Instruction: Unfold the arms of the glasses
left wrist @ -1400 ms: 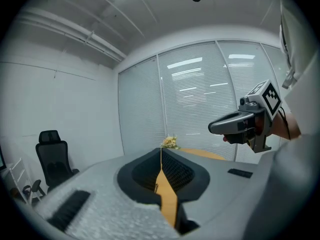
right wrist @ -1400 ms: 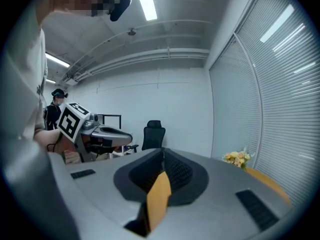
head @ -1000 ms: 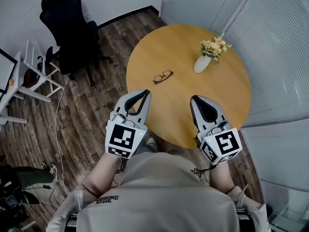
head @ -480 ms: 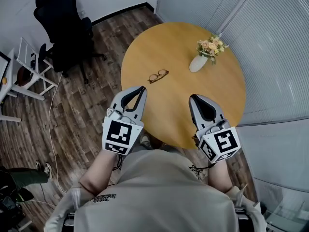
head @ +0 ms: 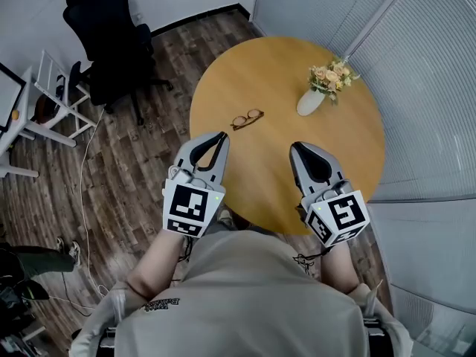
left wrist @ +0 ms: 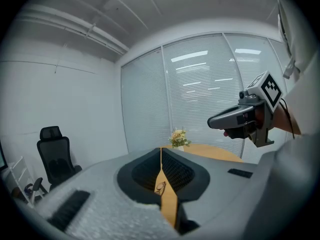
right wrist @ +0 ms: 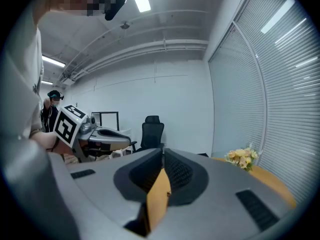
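- Two sets of fingers pressed together, nothing between them: your left gripper [head: 222,135] and your right gripper [head: 294,148].
- The glasses [head: 247,118] lie on the tabletop [head: 268,73], ahead of your left gripper, apart from it.

Glasses [head: 247,118] at frame centre on round wooden table [head: 290,58]; flower vase [head: 312,100] upper right; left gripper [head: 221,136] and right gripper [head: 297,148] below.

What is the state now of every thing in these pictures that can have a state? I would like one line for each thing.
glasses: lying on the table, arms seem folded, untouched
left hand-held gripper: shut, empty
right hand-held gripper: shut, empty
vase of flowers: upright on the table
office chair: upright, nobody in it
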{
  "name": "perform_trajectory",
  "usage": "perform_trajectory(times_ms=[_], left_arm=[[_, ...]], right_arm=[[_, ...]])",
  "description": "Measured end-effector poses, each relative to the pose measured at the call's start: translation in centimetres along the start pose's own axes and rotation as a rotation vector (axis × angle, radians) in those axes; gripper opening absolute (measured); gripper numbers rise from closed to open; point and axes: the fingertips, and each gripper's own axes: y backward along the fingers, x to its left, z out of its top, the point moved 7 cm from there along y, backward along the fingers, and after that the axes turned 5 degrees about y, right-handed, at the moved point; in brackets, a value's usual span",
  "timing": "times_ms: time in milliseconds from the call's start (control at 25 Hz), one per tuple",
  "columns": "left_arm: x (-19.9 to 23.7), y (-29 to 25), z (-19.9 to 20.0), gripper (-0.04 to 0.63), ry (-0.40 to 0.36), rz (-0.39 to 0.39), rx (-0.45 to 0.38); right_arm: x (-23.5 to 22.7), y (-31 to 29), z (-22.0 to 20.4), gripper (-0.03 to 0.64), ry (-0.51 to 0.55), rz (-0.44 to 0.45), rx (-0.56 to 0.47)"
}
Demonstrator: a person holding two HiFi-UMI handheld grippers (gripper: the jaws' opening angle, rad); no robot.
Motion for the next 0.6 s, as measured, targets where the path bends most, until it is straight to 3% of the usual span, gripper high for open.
perform_trajectory(times_ms=[200,400,600], left_arm=[[-1.2,-1.2,0.0,0.025,-0.066,0.012,0.032],[-1.6,-3.5,0.1,0.026,-0.119,0.033,0.062],[-1.8,-5.9,-1.0,0.026,-0.156,0.042,0.13]], right_arm=[[-1.9,0.1,-0.2,0.038,-0.052,0.031,-0.026],[-4.6,-0.5,0.0,0.038,-0.018,0.022,-0.042],[-6.2,-1.6,-0.8,0.038,-0.058,0.027,-0.048]])
